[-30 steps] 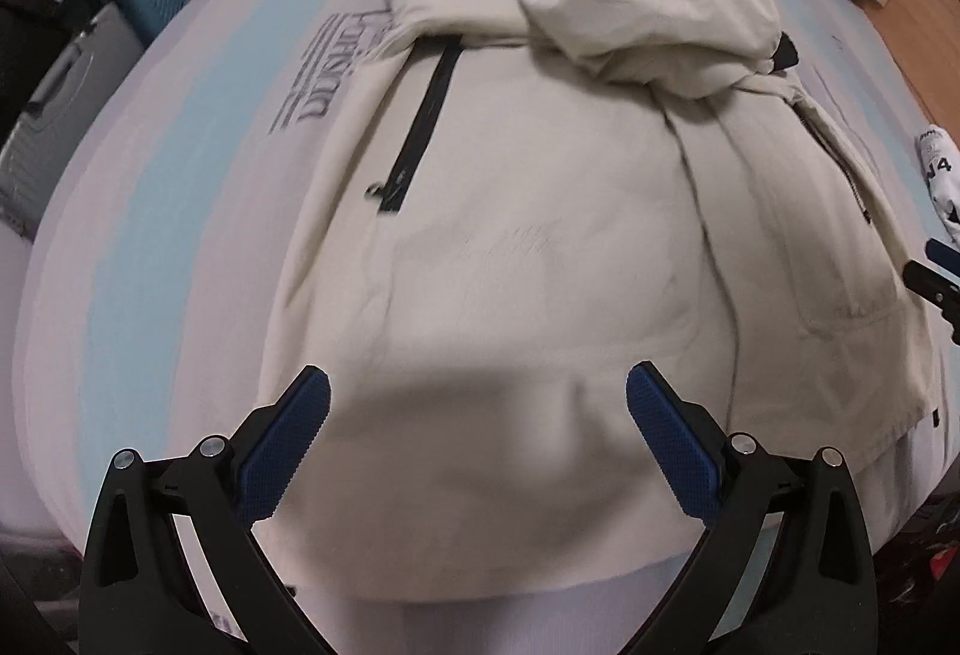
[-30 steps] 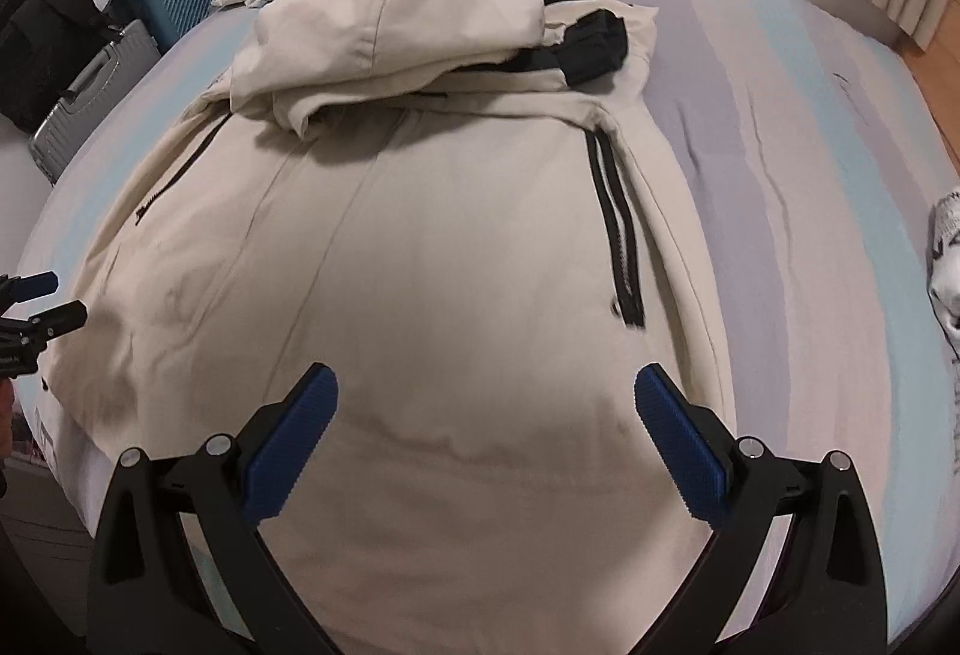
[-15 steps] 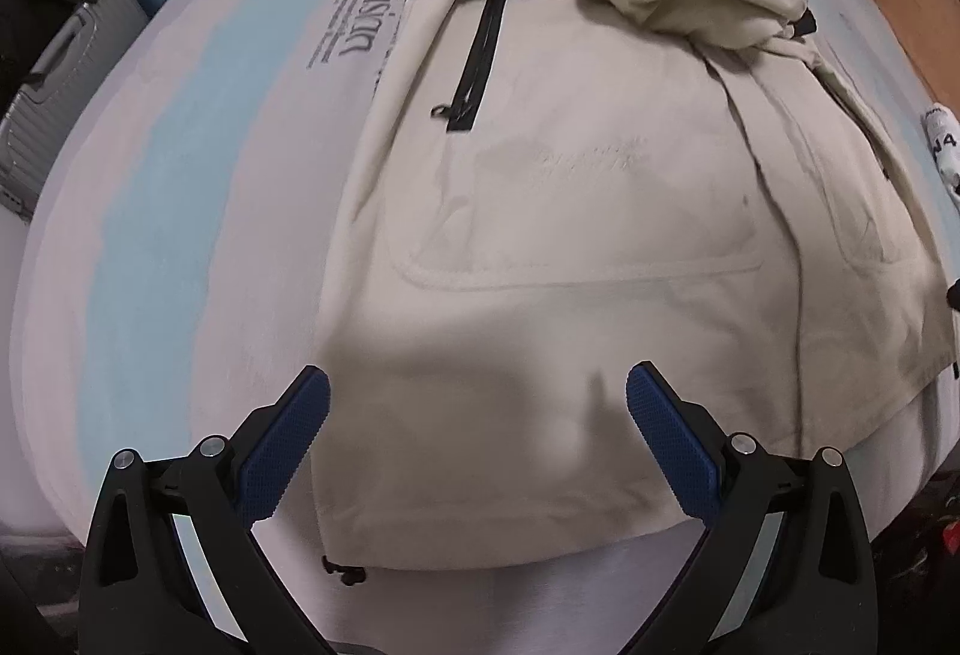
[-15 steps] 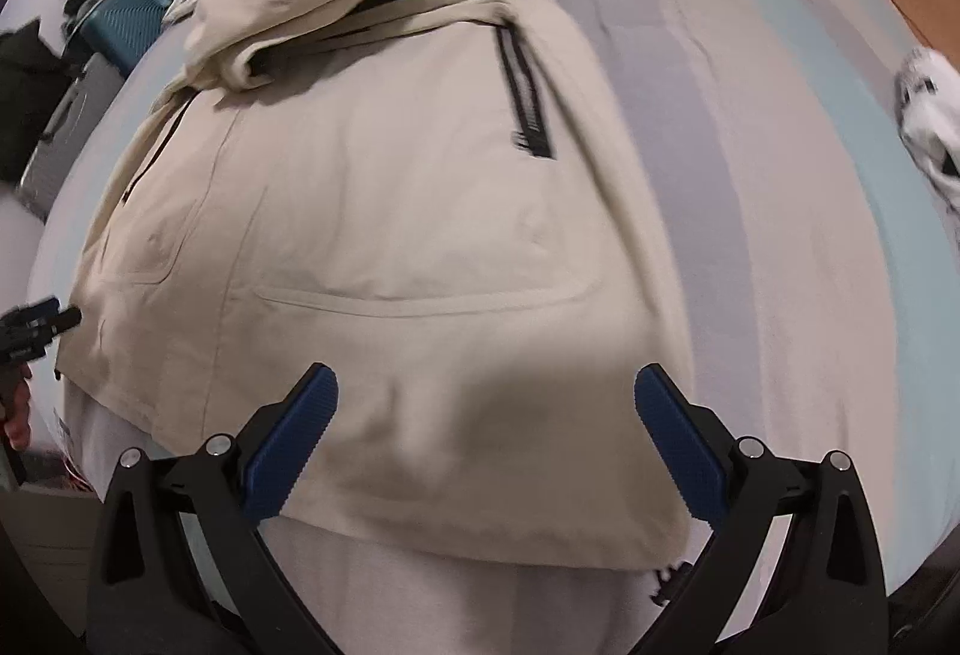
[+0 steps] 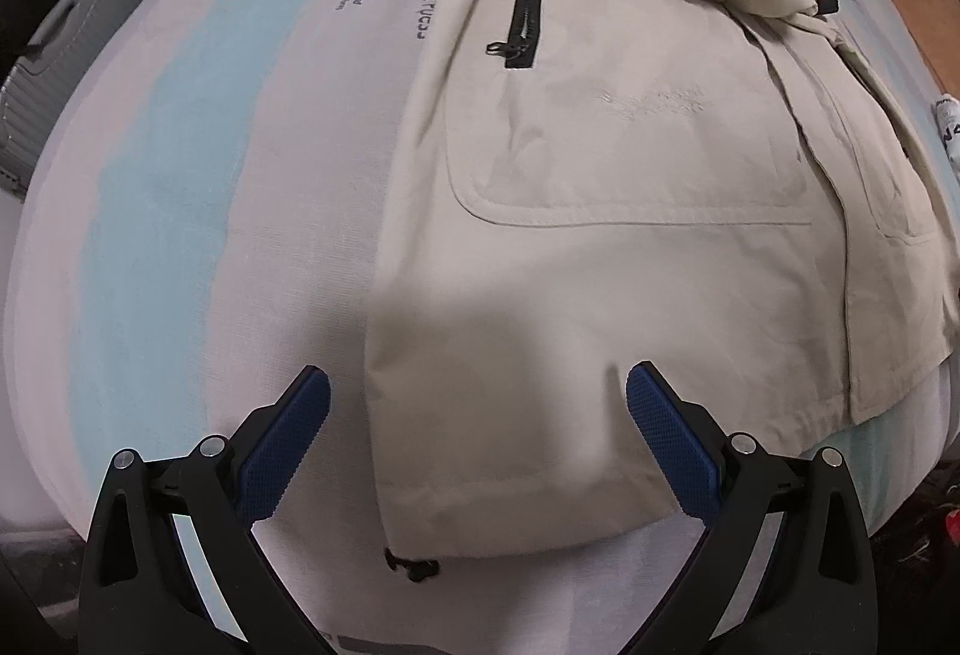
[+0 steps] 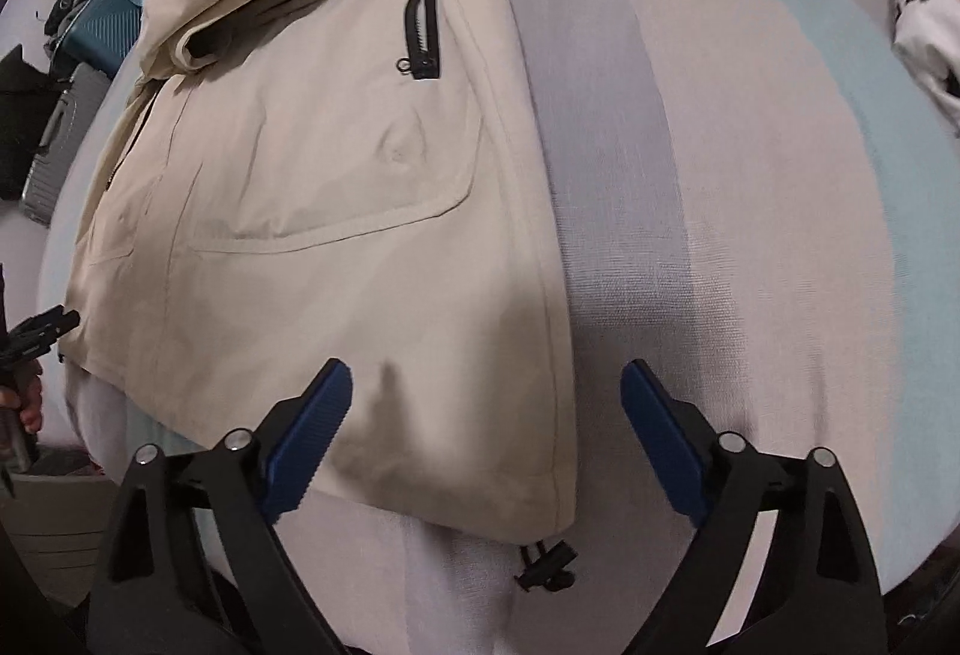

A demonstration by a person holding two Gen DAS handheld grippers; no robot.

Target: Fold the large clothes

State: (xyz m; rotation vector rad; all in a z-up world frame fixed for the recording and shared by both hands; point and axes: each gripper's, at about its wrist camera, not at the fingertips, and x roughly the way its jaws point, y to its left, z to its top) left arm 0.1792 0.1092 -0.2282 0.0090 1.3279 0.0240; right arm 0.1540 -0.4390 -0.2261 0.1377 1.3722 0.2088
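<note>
Dark print on the striped bed (image 5: 252, 187) sheet reads roughly "Parisian", the smaller lines too blurred. The beige jacket (image 5: 600, 247) lies flat lengthwise, hood far, hem near. Left gripper (image 5: 478, 391) fingers spread wide over one hem corner; right gripper (image 6: 486, 385) fingers closing over the other, not yet pressing.

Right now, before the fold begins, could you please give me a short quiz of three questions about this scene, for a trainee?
1. True or false: the left gripper is already shut on the jacket.
2. What hangs at each bottom corner of the jacket: A) a button, B) a black drawstring toggle, C) a belt?
3. Fill in: the jacket lies on a bed sheet with stripes of grey and light ____.

Key: 1. False; its jaws are open over the hem corner. 2. B. 3. Blue.
</note>
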